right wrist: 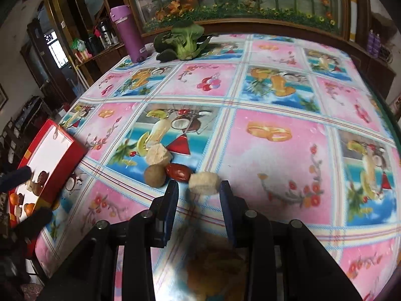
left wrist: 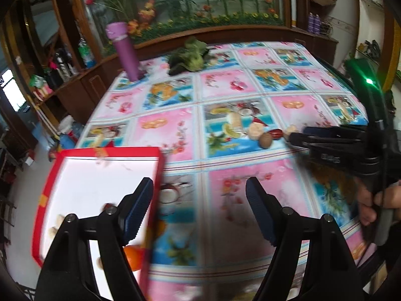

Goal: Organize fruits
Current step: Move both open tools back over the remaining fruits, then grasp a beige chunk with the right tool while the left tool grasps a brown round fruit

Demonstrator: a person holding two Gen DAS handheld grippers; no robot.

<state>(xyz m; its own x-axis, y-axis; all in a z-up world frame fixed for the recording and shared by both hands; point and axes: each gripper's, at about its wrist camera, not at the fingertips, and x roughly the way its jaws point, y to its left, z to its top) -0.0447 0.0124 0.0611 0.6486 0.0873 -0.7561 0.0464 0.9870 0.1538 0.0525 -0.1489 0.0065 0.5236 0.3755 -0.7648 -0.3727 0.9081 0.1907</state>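
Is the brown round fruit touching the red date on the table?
Cannot tell. In the right wrist view the brown fruit and red date sit side by side, with no clear gap or contact.

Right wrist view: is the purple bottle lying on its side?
No, the purple bottle stands upright at the table's far edge, left of the leafy greens.

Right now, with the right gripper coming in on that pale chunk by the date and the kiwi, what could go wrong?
1. The pale chunk sits just ahead of the right gripper, whose gap looks barely wider than it; a fingertip could nudge it away.
2. The red date and kiwi lie close beside it, so the near finger might knock them rolling.
3. The red box sits at the table's edge near the open left gripper; a bump could shift it.
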